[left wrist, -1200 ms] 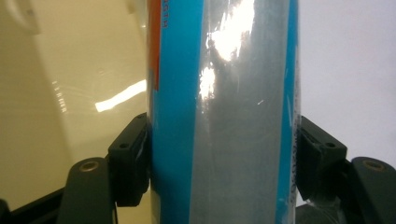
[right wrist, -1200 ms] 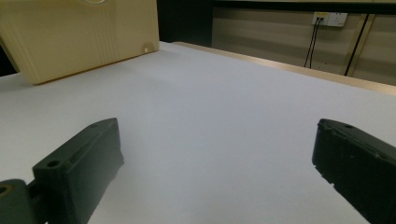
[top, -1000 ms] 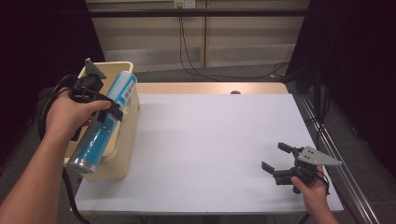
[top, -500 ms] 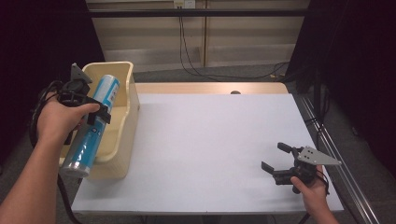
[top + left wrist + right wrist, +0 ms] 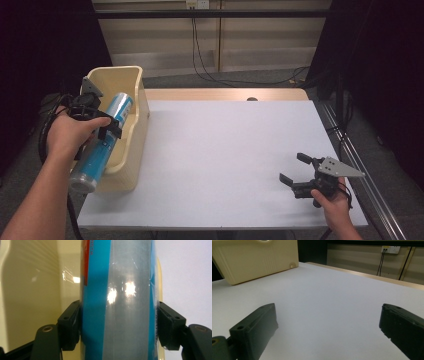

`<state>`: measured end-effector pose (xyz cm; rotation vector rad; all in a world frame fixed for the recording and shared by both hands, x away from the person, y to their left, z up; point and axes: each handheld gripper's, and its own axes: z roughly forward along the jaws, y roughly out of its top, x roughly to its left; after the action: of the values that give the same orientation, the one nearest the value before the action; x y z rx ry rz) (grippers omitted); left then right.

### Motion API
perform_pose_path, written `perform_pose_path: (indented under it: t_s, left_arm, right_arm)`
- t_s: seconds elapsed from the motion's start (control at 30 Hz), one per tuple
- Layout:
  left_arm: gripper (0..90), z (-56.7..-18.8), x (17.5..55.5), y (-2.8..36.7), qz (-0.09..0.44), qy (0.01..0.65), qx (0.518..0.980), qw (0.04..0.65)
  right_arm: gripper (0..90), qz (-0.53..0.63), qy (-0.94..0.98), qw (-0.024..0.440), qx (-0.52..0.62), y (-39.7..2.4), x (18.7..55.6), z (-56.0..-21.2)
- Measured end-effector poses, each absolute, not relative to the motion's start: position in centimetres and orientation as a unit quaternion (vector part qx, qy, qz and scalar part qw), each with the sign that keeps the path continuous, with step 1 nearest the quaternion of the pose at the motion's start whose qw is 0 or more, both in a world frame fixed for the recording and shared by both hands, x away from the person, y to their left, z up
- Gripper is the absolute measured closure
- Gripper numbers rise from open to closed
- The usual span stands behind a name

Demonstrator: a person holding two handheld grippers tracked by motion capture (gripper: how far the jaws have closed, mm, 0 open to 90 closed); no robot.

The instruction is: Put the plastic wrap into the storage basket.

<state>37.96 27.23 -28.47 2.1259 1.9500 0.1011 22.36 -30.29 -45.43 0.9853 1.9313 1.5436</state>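
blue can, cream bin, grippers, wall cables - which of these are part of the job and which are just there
Part of the job:
- blue can, clamped by the left gripper
- cream bin, the can tilted over its near end
- white table, bearing the bin

Just there:
- right gripper, open, low over the table with nothing between its jaws
- cables and wall socket behind the table

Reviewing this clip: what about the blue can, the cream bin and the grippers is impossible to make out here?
- Blue can: its label is cut off by the frame edges in the left gripper view and too small in the high view.
- Cream bin: its floor is hidden by the can and the left gripper in the high view.
- Right gripper: its jaw pads are too small in the high view.
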Motion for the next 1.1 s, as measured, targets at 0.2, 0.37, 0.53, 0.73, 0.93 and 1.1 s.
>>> perform_pose_path:
  t_s: [0.2,0.37,0.53,0.73,0.93,1.1]
  left_arm:
    - [31.7,-28.3,38.1,27.0,0.036,0.673,0.725,0.14]
    - [37.9,-26.4,38.1,26.7,0.048,0.662,0.727,0.175]
    - [34.7,-26.8,38.3,25.8,0.048,0.653,0.733,0.186]
    - [30.0,-26.5,38.7,24.3,0.048,0.631,0.742,0.219]
    - [27.8,-26.7,38.6,21.9,0.033,0.601,0.762,0.238]
    - [25.7,-27.0,38.5,19.6,0.017,0.576,0.78,0.245]
  right_arm:
    - [1.1,0.563,0.706,0.238,0.358,-30.3,22.3,-45.4]
    - [1.1,0.562,0.707,0.236,0.358,-30.2,22.3,-45.4]
    - [1.0,0.561,0.708,0.237,0.357,-30.2,22.3,-45.4]
    - [1.1,0.561,0.706,0.24,0.359,-30.4,22.3,-45.4]
    - [1.1,0.56,0.707,0.24,0.358,-30.3,22.3,-45.4]
    - [1.1,0.561,0.707,0.24,0.357,-30.2,22.2,-45.3]
